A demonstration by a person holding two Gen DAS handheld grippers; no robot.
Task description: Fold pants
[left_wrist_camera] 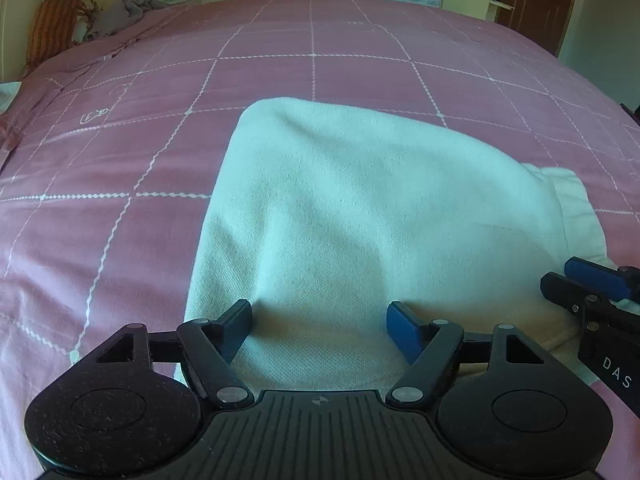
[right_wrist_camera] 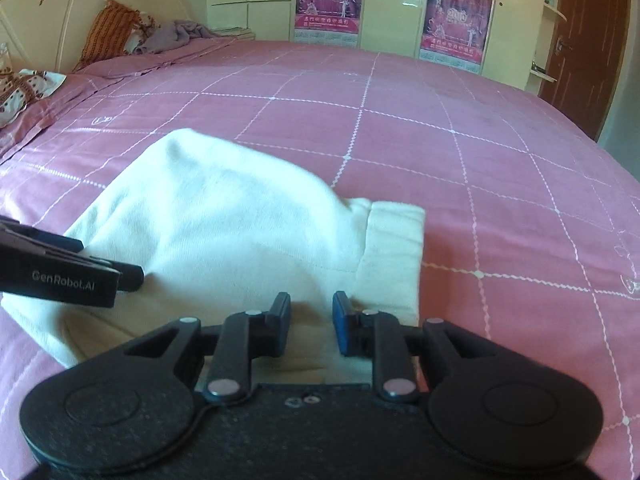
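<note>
Cream-white pants (left_wrist_camera: pixel 360 208) lie folded in a thick stack on the pink checked bedspread (left_wrist_camera: pixel 120 152). My left gripper (left_wrist_camera: pixel 320 322) hovers over the near edge of the pants, jaws wide apart and open, nothing pinched between them. My right gripper (right_wrist_camera: pixel 312 316) is over the same near edge further right, jaws a narrow gap apart with cloth showing below the gap, not pressed. A ribbed band of the pants (right_wrist_camera: pixel 396 248) sticks out on the right from under the top layer (right_wrist_camera: pixel 224 216). The left gripper's fingers (right_wrist_camera: pixel 128 276) enter the right wrist view from the left; the right gripper (left_wrist_camera: pixel 588 284) shows at the left view's right edge.
An orange pillow (right_wrist_camera: pixel 110 30) and a grey crumpled cloth (right_wrist_camera: pixel 176 34) lie at the bed's far left by the headboard (right_wrist_camera: pixel 36 20). Wardrobe doors with posters (right_wrist_camera: pixel 330 4) stand behind the bed. A brown door (right_wrist_camera: pixel 588 40) is at the far right.
</note>
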